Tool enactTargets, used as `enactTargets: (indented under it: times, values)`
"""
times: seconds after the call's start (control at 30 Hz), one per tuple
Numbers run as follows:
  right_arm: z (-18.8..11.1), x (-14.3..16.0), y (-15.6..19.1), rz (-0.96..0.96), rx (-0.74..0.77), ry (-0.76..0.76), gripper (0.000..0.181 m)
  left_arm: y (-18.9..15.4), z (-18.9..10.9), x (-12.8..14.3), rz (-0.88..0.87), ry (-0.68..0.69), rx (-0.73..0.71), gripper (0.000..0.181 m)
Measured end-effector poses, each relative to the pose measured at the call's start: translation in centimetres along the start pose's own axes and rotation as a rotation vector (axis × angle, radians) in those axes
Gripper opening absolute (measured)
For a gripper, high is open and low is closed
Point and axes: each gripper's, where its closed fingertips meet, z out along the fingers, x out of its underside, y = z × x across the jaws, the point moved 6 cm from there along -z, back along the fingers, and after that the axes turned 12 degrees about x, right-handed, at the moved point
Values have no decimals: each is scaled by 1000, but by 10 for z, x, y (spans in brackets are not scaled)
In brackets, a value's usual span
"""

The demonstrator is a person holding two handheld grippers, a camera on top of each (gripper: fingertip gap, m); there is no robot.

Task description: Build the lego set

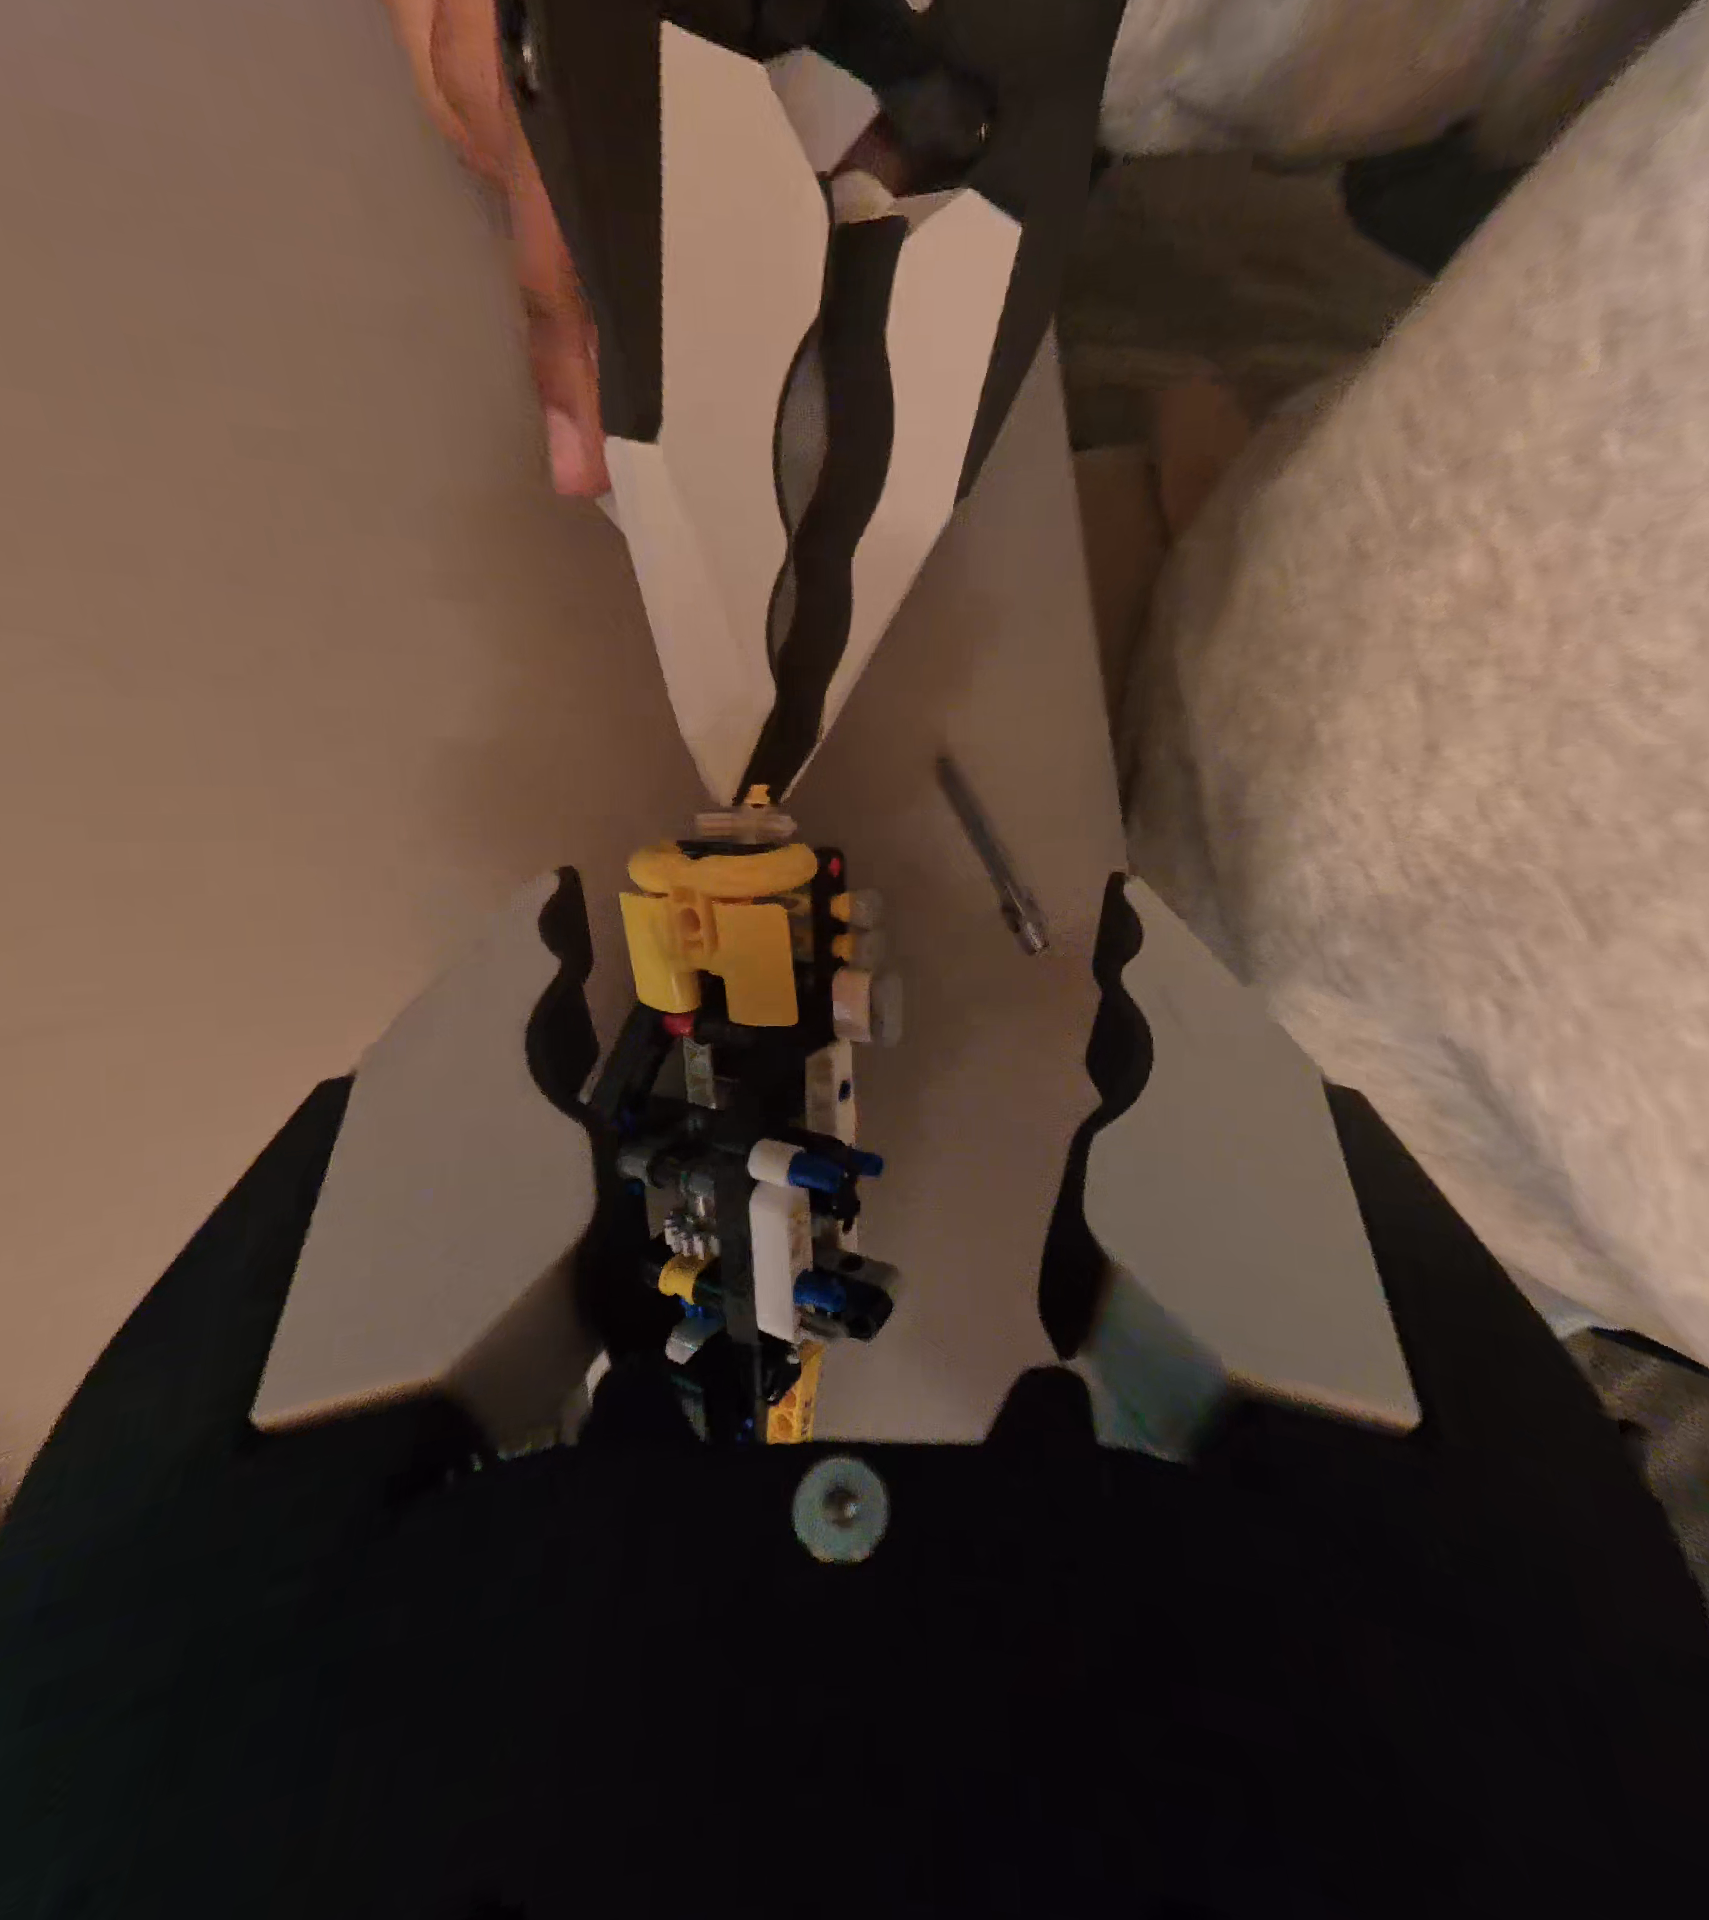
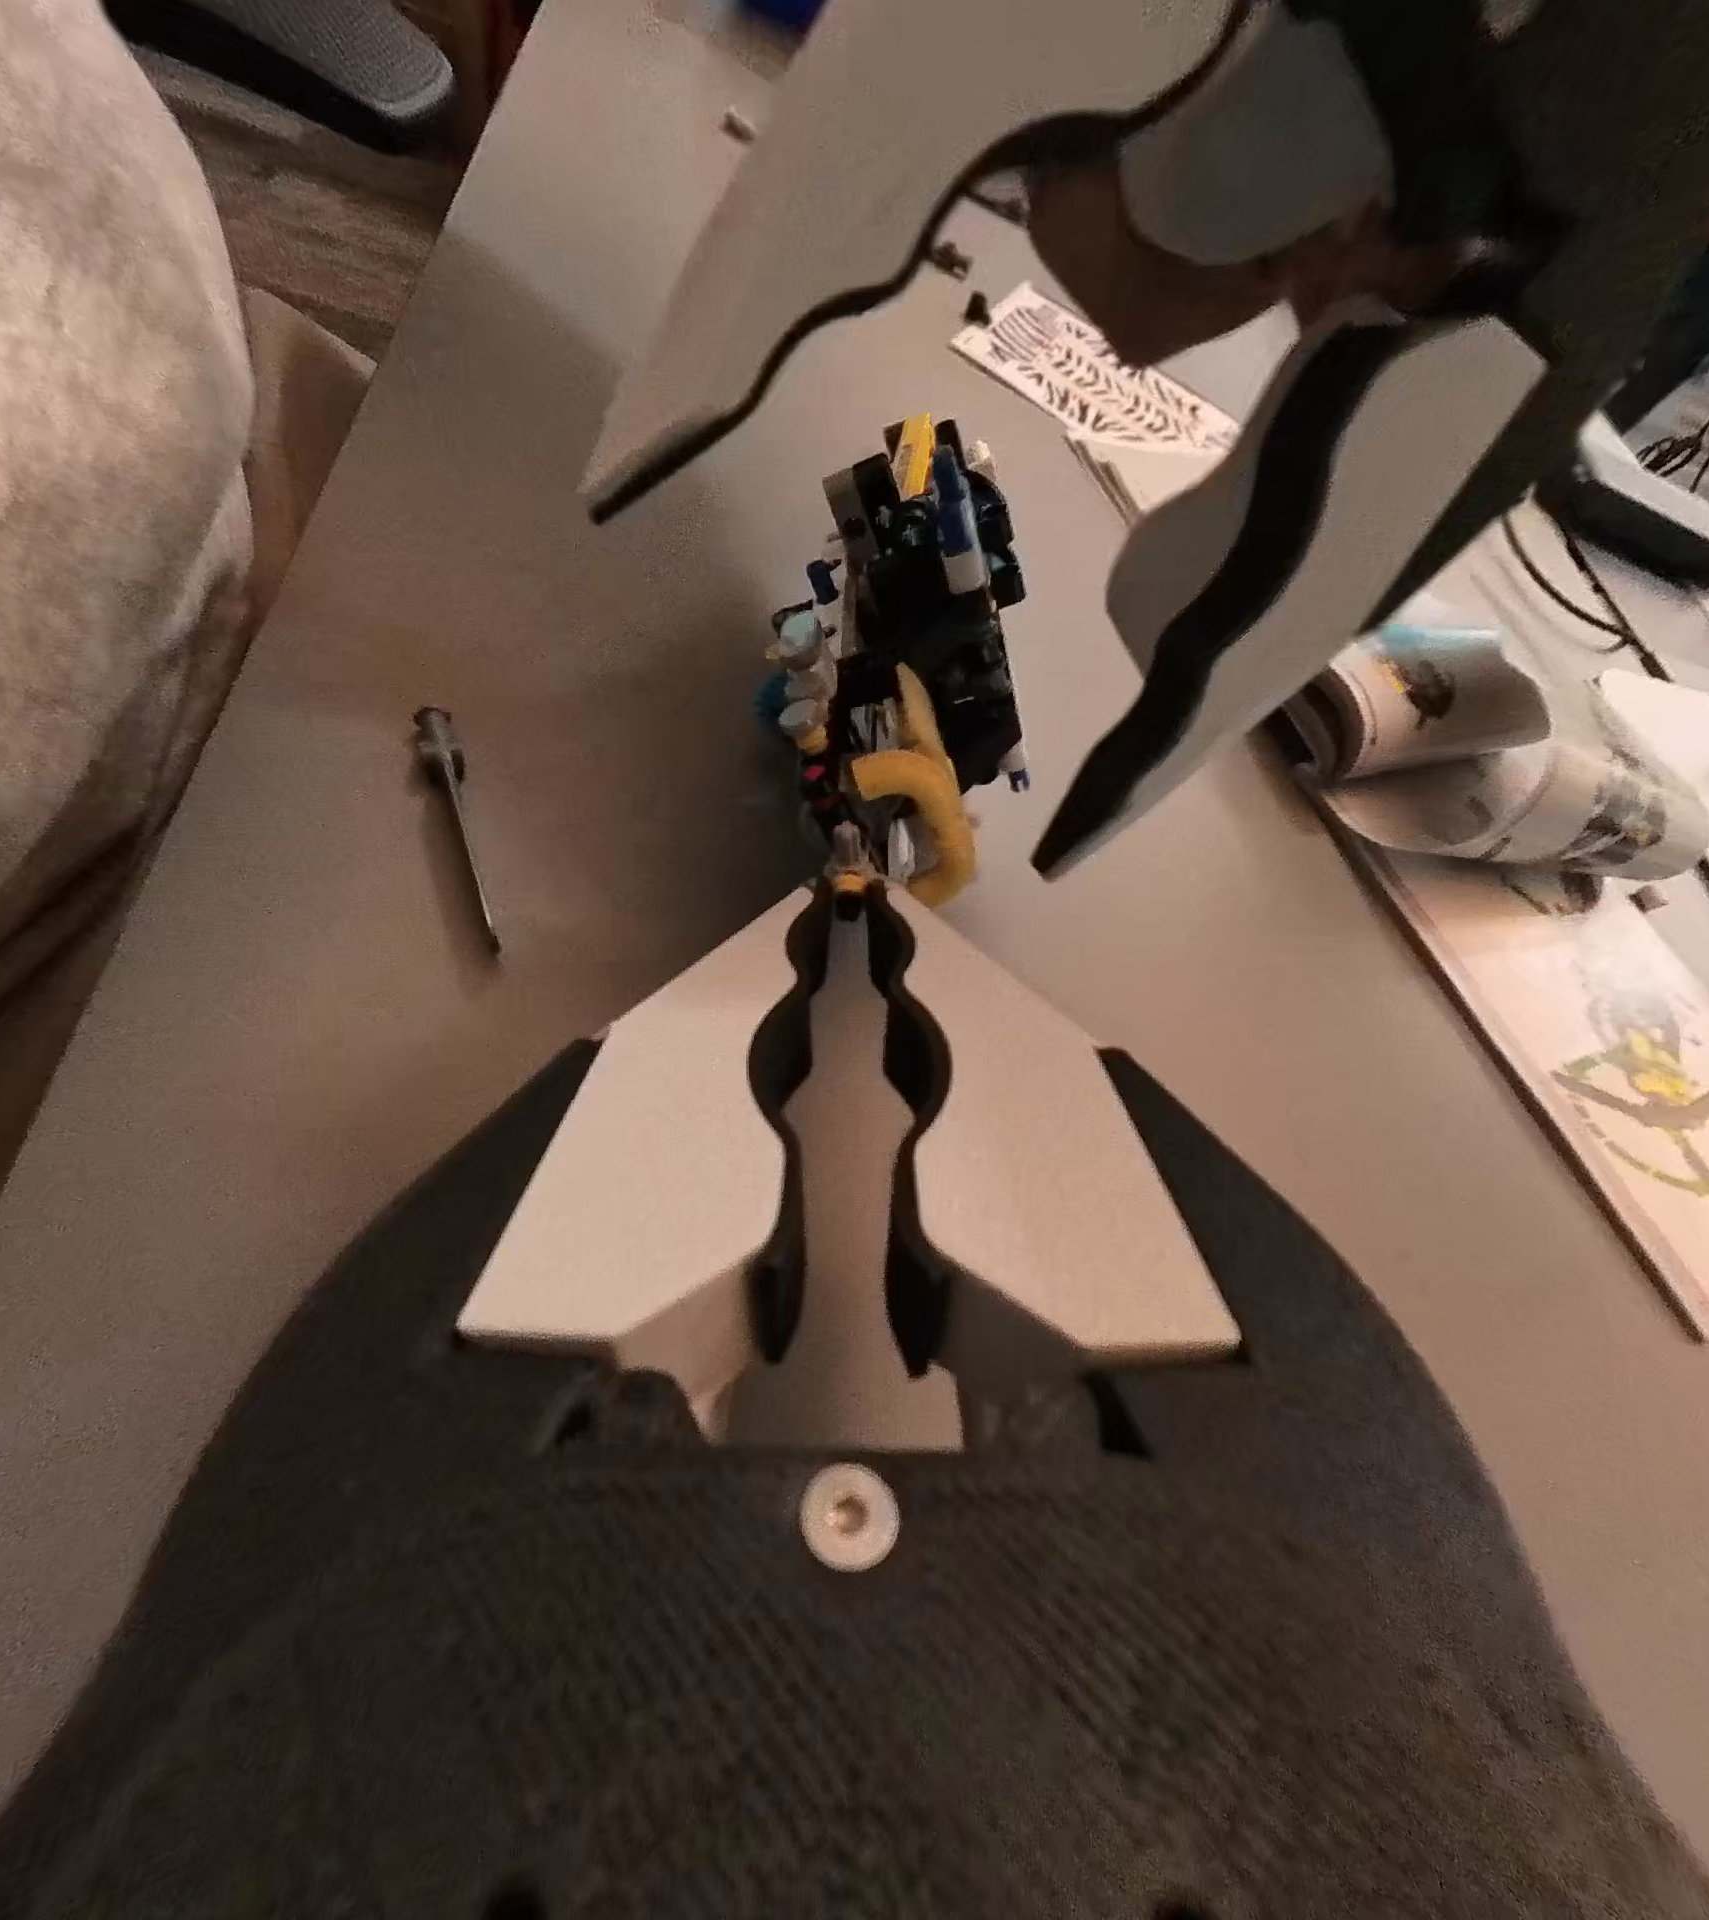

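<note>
The right gripper (image 2: 855, 896) is nearly closed, its 2 tips pinching a small yellow-and-black pin (image 2: 851, 884) at the near end of the lego model (image 2: 907, 665). The left gripper (image 1: 839, 1117) is standing wide open, the lego model (image 1: 751, 1091) lying between its 2 fingers, touching the left one while clear of the right one. The model is lying over the grey table (image 2: 362, 1039).

The right wrist view alone is showing an instruction booklet (image 2: 1608, 1060) and a striped sticker sheet (image 2: 1089, 384). The left wrist view alone is showing a hand (image 1: 528, 260) on the right gripper. A grey axle (image 2: 460, 821) is lying well aside.
</note>
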Motion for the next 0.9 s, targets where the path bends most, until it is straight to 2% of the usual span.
enactTargets:
  times: [0.1, 0.2, 0.33, 0.4, 0.43, 0.47, 0.9]
  values:
    - [1, 0, 0, -42, 11, -18, 5, 11, 3, -4, -17, 27, 46, 98]
    - [2, -1, 0, -54, 15, -21, 5, 22, 13, -4, -27, 111, 78, 97]
    - [0, -3, -1, -38, 24, -42, 5, 23, 25, 2, -39, 189, 136, 89]
    - [-1, -3, -1, -30, 13, -51, 5, 25, 29, 4, -39, 188, 123, 74]
    - [-1, -3, -1, -28, 11, -45, 5, 25, 29, 4, -31, 183, 123, 60]
    - [-1, -3, 0, -25, 9, -44, 5, 24, 29, 4, -40, 167, 135, 56]
    - [-1, -5, -4, 199, -66, 12, 5, 20, 27, 6, -44, 120, 64, 53]
